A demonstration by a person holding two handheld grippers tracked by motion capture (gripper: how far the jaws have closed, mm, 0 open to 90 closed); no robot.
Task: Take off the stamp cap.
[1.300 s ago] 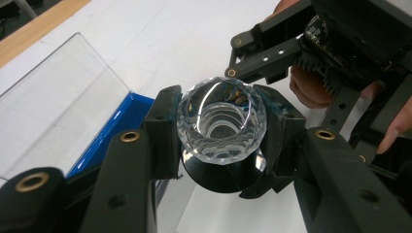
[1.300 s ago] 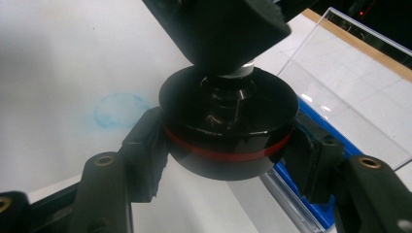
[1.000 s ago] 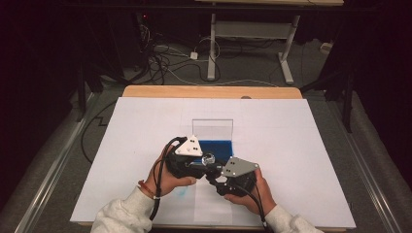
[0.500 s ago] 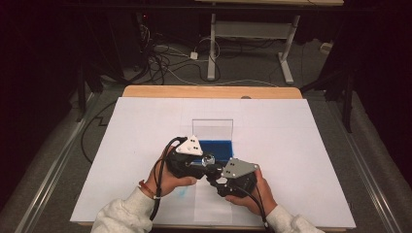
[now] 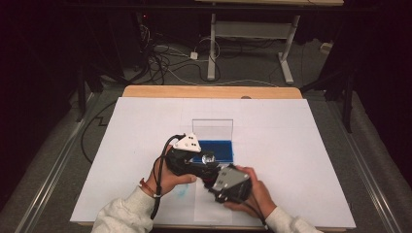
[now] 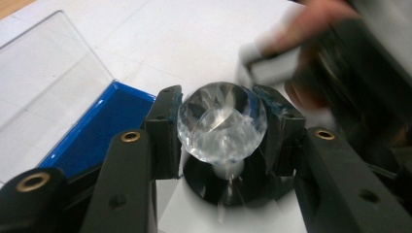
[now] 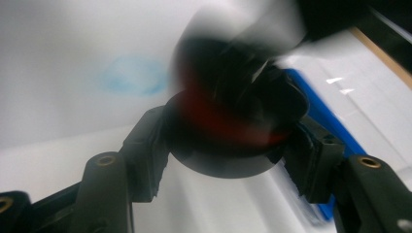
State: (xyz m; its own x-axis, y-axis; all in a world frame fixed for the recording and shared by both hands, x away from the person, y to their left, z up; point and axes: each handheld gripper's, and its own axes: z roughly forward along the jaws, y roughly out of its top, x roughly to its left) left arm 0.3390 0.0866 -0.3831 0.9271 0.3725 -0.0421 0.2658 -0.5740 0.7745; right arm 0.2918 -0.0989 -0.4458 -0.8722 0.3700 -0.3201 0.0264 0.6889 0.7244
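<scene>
Faceted clear crystal ball (image 6: 222, 121), glassy, round, many flat cuts catching light, centre of left gripper view. Clamped between the matte black pads of the left gripper (image 6: 222, 127), one pad on each flank, short clear stem below running down into a round black base (image 6: 204, 182). Same ball (image 5: 208, 157) seen as a small glint in the high view, just below centre, at the tip of the left gripper (image 5: 208, 159).

Right gripper (image 7: 226, 160) clenched on that round black base (image 7: 221, 162): smooth disc shape, dull finish, gripped at both rims, lower middle of right gripper view. Blurred dark mass above it with a red smear, too smeared to identify. In the high view the right gripper (image 5: 215, 172) sits lower centre, grey three-cornered plate on top, meeting the left one jaw to jaw.

Blue tray (image 5: 221, 150), flat rectangle with saturated blue lining, just above and right of the ball in the high view. Clear plastic lid (image 5: 212, 128), transparent and glossy, standing open behind it. White paper sheet (image 5: 291, 145) covering the table, matte, with a faint pale-blue smudge (image 5: 181, 191) lower left of centre. Light wood table edge (image 5: 209, 91) along the top of the sheet.
</scene>
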